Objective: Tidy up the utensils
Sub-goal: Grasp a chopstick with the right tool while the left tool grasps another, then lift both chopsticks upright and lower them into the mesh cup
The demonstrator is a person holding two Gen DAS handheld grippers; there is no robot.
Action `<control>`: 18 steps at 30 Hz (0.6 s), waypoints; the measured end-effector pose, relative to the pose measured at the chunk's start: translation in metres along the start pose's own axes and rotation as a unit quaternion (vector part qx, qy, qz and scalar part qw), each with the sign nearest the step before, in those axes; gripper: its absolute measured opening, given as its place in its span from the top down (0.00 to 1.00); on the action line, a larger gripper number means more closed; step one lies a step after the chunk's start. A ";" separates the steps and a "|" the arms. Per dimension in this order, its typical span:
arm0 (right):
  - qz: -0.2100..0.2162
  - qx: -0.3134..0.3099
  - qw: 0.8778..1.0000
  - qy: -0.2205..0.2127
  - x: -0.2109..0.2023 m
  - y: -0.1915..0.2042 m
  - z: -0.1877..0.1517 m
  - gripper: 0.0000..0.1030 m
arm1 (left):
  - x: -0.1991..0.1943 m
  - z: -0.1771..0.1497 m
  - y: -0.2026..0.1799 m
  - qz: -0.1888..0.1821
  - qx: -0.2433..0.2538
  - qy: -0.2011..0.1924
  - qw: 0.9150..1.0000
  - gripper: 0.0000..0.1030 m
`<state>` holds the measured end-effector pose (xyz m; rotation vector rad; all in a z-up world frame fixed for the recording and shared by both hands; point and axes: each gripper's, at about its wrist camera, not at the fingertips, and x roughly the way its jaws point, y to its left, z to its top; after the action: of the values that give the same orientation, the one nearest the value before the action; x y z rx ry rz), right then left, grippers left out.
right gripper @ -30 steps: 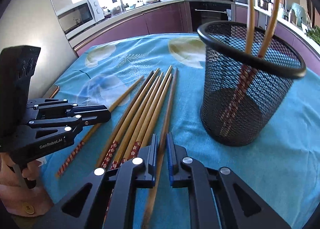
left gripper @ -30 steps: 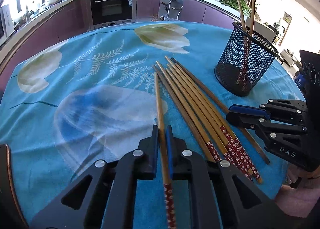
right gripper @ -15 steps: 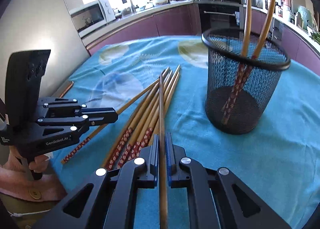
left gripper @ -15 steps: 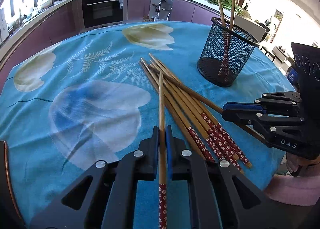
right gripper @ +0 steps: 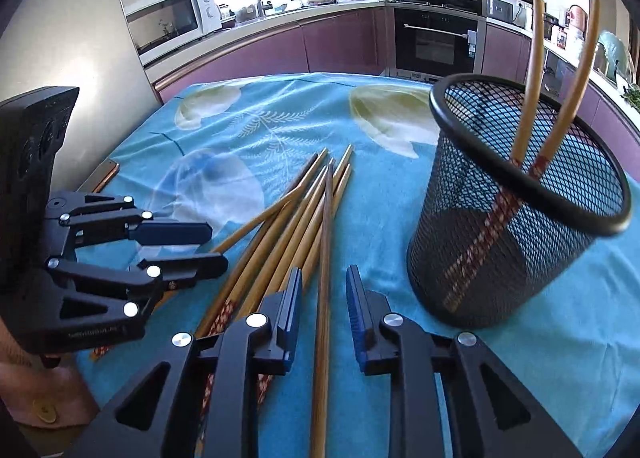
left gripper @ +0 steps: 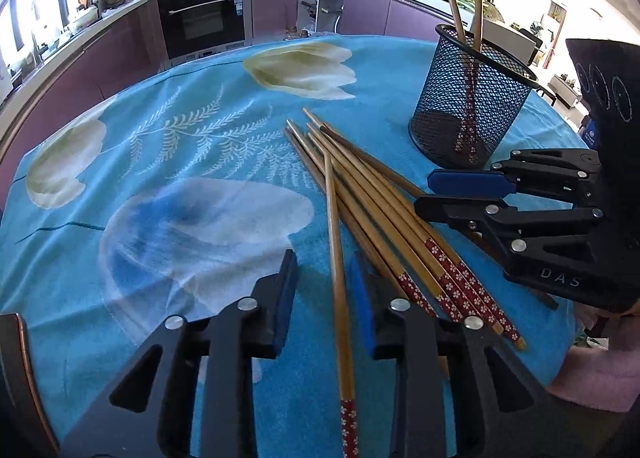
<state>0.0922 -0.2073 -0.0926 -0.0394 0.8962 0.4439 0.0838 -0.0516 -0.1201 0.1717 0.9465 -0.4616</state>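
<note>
Bamboo chopsticks (left gripper: pixel 372 197), slender and round, lie beside black mesh cup (left gripper: pixel 468 105).

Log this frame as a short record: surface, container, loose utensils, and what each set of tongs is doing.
surface: blue floral tablecloth
container: black mesh cup, upright, two chopsticks standing in it
loose utensils: pile of chopsticks lying beside the cup
left tongs: have just been opening; one chopstick between the jaws, pads clear of it
right tongs: have just been opening; one dark chopstick between the jaws, unclamped
</note>
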 end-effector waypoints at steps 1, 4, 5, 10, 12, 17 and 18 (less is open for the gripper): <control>0.004 0.004 1.000 0.000 0.002 -0.001 0.001 0.80 | 0.001 0.001 -0.001 0.001 0.002 0.000 1.000 0.83; 0.013 0.011 1.000 0.003 0.003 -0.004 0.003 0.83 | 0.002 0.002 -0.003 -0.005 0.001 0.001 1.000 0.90; 0.011 0.012 1.000 0.005 0.003 -0.004 0.003 0.84 | 0.002 0.002 -0.003 -0.005 0.001 0.001 1.000 0.90; 0.010 0.006 1.000 0.015 0.004 -0.003 -0.002 0.89 | 0.001 0.002 -0.003 -0.008 0.000 0.001 1.000 0.90; 0.008 0.007 1.000 0.015 0.005 -0.003 -0.001 0.91 | 0.002 0.003 -0.003 -0.009 -0.001 0.001 1.000 0.90; 0.016 0.019 1.000 0.001 -0.003 -0.005 -0.004 0.94 | -0.002 0.002 -0.004 -0.003 -0.011 -0.003 1.000 0.93; 0.020 0.020 1.000 -0.005 -0.007 -0.005 -0.004 0.94 | -0.004 0.001 -0.004 -0.005 -0.012 -0.006 1.000 0.93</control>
<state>0.0872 -0.2154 -0.0907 0.0165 0.8970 0.4630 0.0807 -0.0544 -0.1155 0.1421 0.9407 -0.4599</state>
